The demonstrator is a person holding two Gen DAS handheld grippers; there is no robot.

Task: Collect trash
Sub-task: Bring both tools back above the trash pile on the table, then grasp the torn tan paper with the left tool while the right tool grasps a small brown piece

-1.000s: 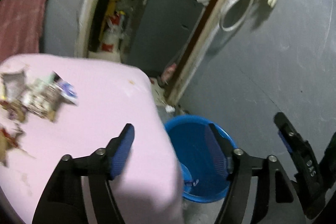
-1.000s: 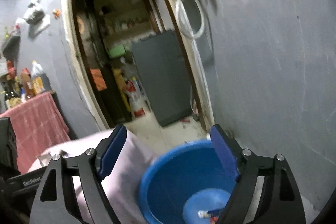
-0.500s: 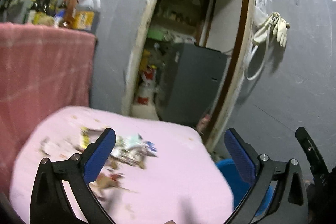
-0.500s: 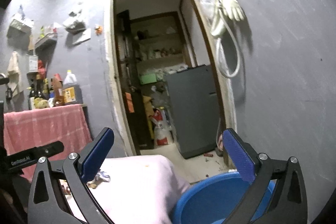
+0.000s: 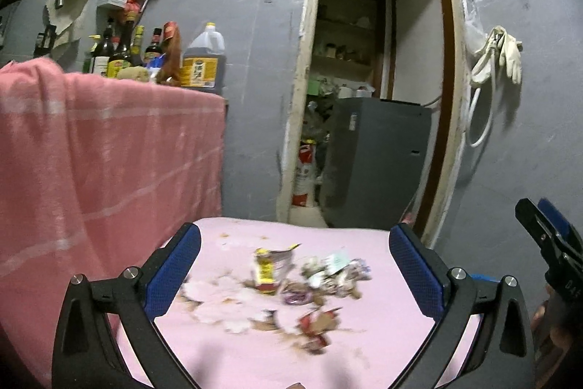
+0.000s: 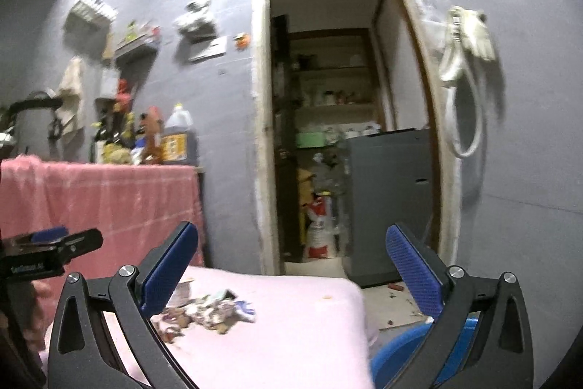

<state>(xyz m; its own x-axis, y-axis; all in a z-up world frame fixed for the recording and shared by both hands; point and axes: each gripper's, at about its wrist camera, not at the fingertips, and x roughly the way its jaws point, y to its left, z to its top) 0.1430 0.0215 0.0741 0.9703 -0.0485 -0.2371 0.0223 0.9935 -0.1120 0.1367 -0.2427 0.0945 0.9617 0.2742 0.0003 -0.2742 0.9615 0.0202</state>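
- Left gripper (image 5: pixel 295 270): fingers spread wide, nothing between the blue pads (image 5: pixel 173 274). It hovered above the pink counter (image 5: pixel 382 334), pointed toward the doorway (image 5: pixel 375 90).
- Right gripper (image 6: pixel 291 274): fingers likewise spread wide, holding nothing. It hung over the counter's right corner, aimed at the same doorway.
- Trash (image 5: pixel 309 283): a loose heap of wrappers and scraps lay on the counter top, framed between the left gripper's fingers in the left wrist view. A yellow-and-red packet (image 5: pixel 269 270) stood at the heap's left side; a red crumpled piece (image 5: pixel 317 325) lay nearer the camera. Image blurred, so individual items were hard to identify.
- In the right wrist view the same trash sat just beside the right gripper's left finger, on the counter.
- Blue bin (image 6: pixel 404 352): stood on the floor just beside the counter's right edge, partly hidden behind the right gripper's right finger. Contents not visible.
- Surroundings: pink towel (image 5: pixel 102 148) draped to the left, bottles (image 5: pixel 124 50) and a large jug (image 5: pixel 204 57) above it; grey cabinet (image 5: pixel 379 163) in the doorway; white gloves (image 5: pixel 503 53) hung on the right wall.
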